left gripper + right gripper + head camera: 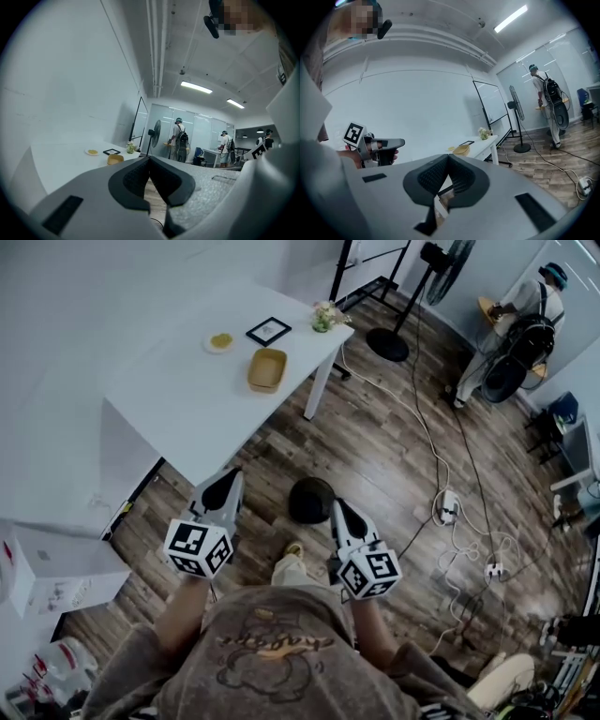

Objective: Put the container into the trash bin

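Observation:
A shallow yellow container [266, 369] sits on the white table [187, 409], towards its far end. It also shows in the left gripper view as the container [115, 159] and in the right gripper view as the container [461, 150]. A round black trash bin [311, 500] stands on the wood floor in front of the person's feet. My left gripper [228, 480] hangs by the table's near corner, shut and empty [150, 159]. My right gripper [338, 508] is just right of the bin, its jaws also shut on nothing [449, 157]. Both point roughly level toward the table.
On the table also lie a small plate [220, 341], a black picture frame [268, 331] and a flower pot [327, 315]. Cables and power strips [448, 507] trail over the floor at right. A standing fan [441, 277] and a person [525, 324] are far back. A white box [56, 577] is at left.

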Available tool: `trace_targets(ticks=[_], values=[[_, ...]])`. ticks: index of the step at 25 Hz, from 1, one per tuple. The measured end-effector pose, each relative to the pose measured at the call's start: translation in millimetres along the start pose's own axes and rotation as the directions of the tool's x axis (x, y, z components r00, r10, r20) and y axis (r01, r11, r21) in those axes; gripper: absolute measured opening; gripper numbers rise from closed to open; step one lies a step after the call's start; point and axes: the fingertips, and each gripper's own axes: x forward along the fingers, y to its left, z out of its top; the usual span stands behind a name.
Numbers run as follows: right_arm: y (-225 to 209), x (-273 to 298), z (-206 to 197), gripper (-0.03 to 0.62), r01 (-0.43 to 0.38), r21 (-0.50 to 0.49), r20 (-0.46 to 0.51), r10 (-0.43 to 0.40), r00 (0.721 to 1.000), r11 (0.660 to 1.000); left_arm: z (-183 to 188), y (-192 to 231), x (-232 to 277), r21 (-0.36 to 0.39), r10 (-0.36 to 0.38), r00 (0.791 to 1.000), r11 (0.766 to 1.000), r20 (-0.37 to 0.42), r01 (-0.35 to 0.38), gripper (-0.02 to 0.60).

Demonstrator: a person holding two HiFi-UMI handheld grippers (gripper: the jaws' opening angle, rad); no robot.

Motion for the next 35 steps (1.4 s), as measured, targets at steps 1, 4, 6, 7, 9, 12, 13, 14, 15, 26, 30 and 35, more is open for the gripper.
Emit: trace_targets(ticks=[1, 4, 6, 7, 9, 12, 13, 14, 15, 26, 30, 35], values=[[-6.3, 4.9, 5.0, 0.001, -0.007, 0.0, 0.0, 0.007, 1.0, 1.0, 2.6, -0.2, 6.5, -0.001, 0.009, 1.0, 1.0, 0.003, -0.009, 0.004], [-24.3, 21.1, 16.6, 0.0, -0.034, -0.007, -0.004, 0.034, 0.999, 0.999, 8.9, 1.3, 26.4, -0.003, 0.037, 0.999, 0.999, 0.012, -0.037, 0.004], [-35.9, 33.5, 22.0, 0.001, -0.053, -0.011, -0.008, 0.053, 0.999, 0.999, 12.5, 4.1, 40.1, -0.005, 0.055, 0.998, 0.998, 0.018, -0.055, 0.005], [-41.5, 38.9, 24.0, 0.002, -0.062, -0.01, -0.011, 0.062, 0.998, 0.998, 14.2, 4.8, 46.2, -0.005, 0.063, 0.998, 0.998, 0.021, -0.063, 0.003], [-52.3, 45.7, 27.2, 0.002, -0.081, -0.011, -0.016, 0.081, 0.997, 0.997, 16.6, 2.9, 55.5, -0.003, 0.08, 0.996, 0.997, 0.029, -0.08, 0.005], [-64.1, 53.4, 31.3, 0.0, -0.098, -0.014, -0.023, 0.098, 0.995, 0.995, 19.5, 1.1, 64.3, 0.0, 0.102, 0.994, 0.995, 0.039, -0.102, 0.005], [-66.0, 56.8, 32.5, 0.001, -0.101, -0.013, -0.025, 0.1, 0.995, 0.995, 20.1, 2.5, 66.0, -0.001, 0.107, 0.993, 0.994, 0.04, -0.107, 0.005], [-67.2, 60.7, 33.4, 0.002, -0.103, -0.011, -0.026, 0.102, 0.994, 0.995, 20.9, 4.8, 67.7, -0.002, 0.112, 0.993, 0.994, 0.043, -0.112, 0.004], [-68.0, 64.9, 34.2, 0.0, -0.104, -0.01, -0.028, 0.104, 0.994, 0.994, 22.1, 7.6, 69.3, -0.005, 0.114, 0.992, 0.993, 0.046, -0.114, 0.004], [-77.2, 96.2, 50.2, 0.0, -0.057, -0.002, -0.008, 0.057, 0.998, 0.998, 45.0, 38.0, 102.9, -0.005, 0.092, 0.994, 0.996, 0.06, -0.092, 0.004], [-82.3, 108.2, 60.4, 0.001, -0.034, -0.002, 0.017, 0.034, 0.999, 0.999, 56.3, 48.2, 121.0, 0.003, 0.064, 0.995, 0.998, 0.072, -0.064, 0.004], [-84.3, 127.7, 65.7, 0.002, -0.018, 0.003, 0.034, 0.017, 0.999, 1.0, 58.4, 59.2, 142.9, 0.015, 0.031, 0.998, 0.999, 0.062, -0.032, 0.005]])
